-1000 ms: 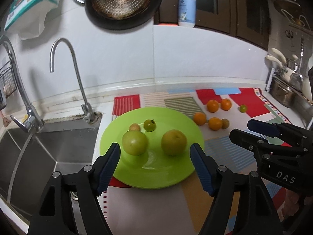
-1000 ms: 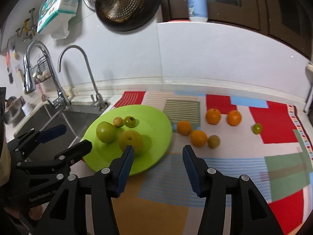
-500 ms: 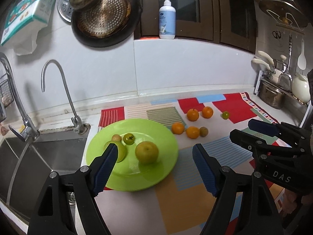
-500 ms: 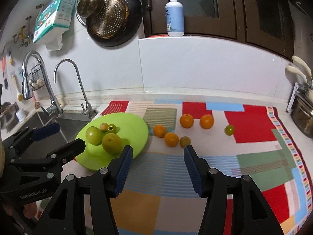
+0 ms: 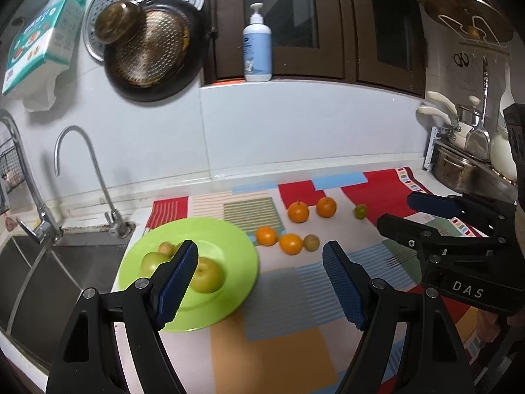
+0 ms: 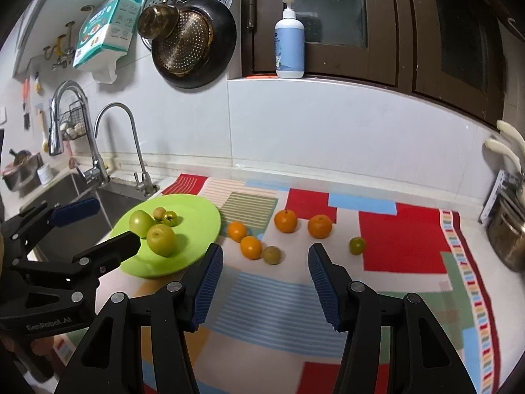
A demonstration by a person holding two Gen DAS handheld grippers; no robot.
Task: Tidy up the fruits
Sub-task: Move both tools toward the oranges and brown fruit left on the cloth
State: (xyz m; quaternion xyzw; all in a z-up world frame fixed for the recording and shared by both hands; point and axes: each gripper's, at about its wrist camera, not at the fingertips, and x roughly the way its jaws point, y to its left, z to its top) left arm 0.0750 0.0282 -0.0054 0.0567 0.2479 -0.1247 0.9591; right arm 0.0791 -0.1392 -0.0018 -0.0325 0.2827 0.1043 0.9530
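A green plate (image 6: pixel 200 213) (image 5: pixel 229 246) lies on the patchwork mat beside the sink. It holds two large green fruits (image 6: pixel 161 239), a small brown fruit (image 6: pixel 159 212) and a small green fruit (image 6: pixel 170 218). To its right on the mat lie several oranges (image 6: pixel 285 220) (image 5: pixel 290 243), a brownish fruit (image 6: pixel 272 254) and a lone small green fruit (image 6: pixel 356 245). My left gripper (image 5: pixel 261 282) is open and empty, raised over the plate's right edge. My right gripper (image 6: pixel 264 282) is open and empty, raised in front of the oranges.
A steel sink (image 5: pixel 65 262) with two taps (image 6: pixel 137 164) lies left of the plate. A soap bottle (image 6: pixel 289 46) stands on the window ledge. Pans (image 6: pixel 193 42) hang on the wall. Pots and utensils (image 5: pixel 469 161) crowd the counter's right end.
Both grippers have pulled back and up from the counter. The plate and fruits look smaller and further away. No fruit has moved.
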